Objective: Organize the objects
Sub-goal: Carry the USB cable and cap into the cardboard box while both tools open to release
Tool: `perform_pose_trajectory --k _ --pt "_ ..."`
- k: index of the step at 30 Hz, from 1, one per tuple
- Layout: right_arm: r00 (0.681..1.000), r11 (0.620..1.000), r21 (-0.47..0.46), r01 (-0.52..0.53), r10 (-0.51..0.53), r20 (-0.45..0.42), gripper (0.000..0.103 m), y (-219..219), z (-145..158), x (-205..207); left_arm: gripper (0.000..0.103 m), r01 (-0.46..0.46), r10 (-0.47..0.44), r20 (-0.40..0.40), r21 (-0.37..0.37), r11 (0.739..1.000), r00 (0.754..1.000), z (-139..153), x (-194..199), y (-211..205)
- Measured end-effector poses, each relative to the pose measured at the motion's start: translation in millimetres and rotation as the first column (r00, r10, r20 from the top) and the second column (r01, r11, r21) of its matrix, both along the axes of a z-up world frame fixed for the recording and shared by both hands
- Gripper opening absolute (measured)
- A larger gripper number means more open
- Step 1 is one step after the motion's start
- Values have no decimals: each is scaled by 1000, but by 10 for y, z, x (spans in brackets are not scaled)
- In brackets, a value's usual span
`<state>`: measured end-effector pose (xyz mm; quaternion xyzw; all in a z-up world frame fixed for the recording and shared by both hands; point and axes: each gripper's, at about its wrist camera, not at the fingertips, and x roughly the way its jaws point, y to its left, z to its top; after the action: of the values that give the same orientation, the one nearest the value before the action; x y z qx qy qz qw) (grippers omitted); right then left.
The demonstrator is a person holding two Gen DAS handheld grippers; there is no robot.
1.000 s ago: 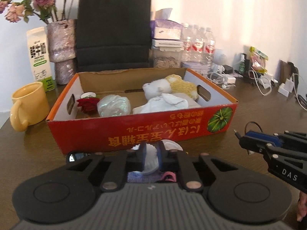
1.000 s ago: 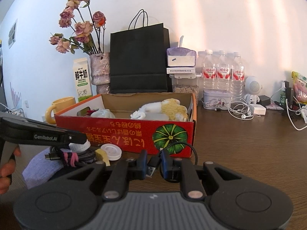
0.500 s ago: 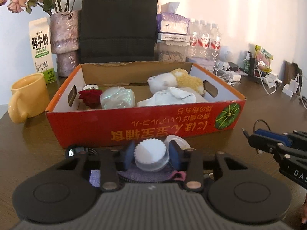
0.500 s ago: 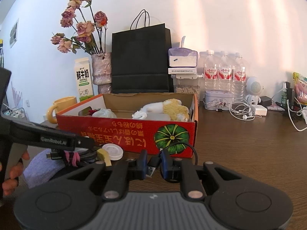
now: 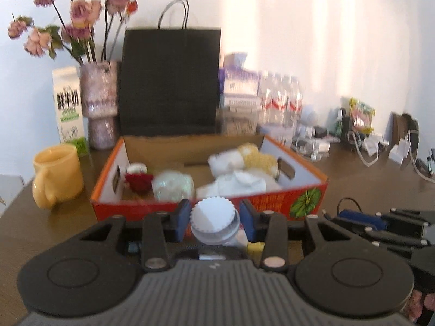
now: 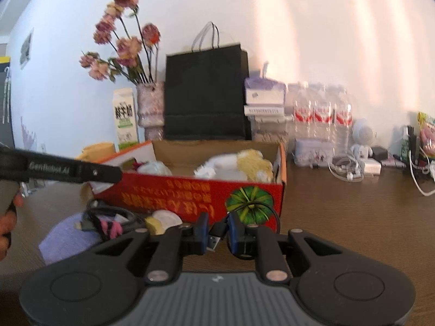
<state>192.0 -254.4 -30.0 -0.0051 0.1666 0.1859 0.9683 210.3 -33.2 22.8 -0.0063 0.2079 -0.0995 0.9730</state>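
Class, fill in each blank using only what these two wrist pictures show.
1. The left tongs hold a white ribbed ____.
2. The right tongs are shut on a black USB ____.
3. The yellow mug stands to the ____ of the red box.

Answers: cap; cable; left

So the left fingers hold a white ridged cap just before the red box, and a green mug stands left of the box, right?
Nearly. The mug is yellow, not green, as the left wrist view shows. The white ridged cap does sit between the left fingers, just before the red box.
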Motion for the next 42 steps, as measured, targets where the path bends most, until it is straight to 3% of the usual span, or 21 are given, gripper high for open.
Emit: perform_pose_trajectory --k 6,14,21,36,38,39,40,41,42 --pt "997 997 41 -61 59 56 15 205 300 46 41 -19 20 58 -22 1000 998 239 57 118" --pt "993 995 33 -98 95 75 15 609 552 467 41 -52 59 76 -87 995 995 368 395 266" --pt "996 996 46 -82 81 29 15 836 472 946 41 -101 109 55 -135 986 992 346 741 426" --pt "998 997 44 -56 57 -28 17 932 213 1465 41 -162 162 -10 -120 979 987 88 1187 566" --pt "998 998 32 -49 50 -43 18 933 180 1476 52 -183 184 -6 -110 977 983 62 1189 566" --pt "998 999 24 -44 45 -47 26 932 167 1471 57 -189 190 -1 -106 976 982 52 1183 566" --pt "998 999 19 -39 40 -49 41 932 163 1465 73 -194 196 4 -105 975 981 49 1175 565" --pt "998 999 16 -33 34 -46 49 927 165 1457 87 -203 206 10 -103 974 979 49 1162 562" --pt "999 1000 15 -25 26 -40 66 917 172 1437 93 -214 217 21 -99 972 976 53 1142 558"
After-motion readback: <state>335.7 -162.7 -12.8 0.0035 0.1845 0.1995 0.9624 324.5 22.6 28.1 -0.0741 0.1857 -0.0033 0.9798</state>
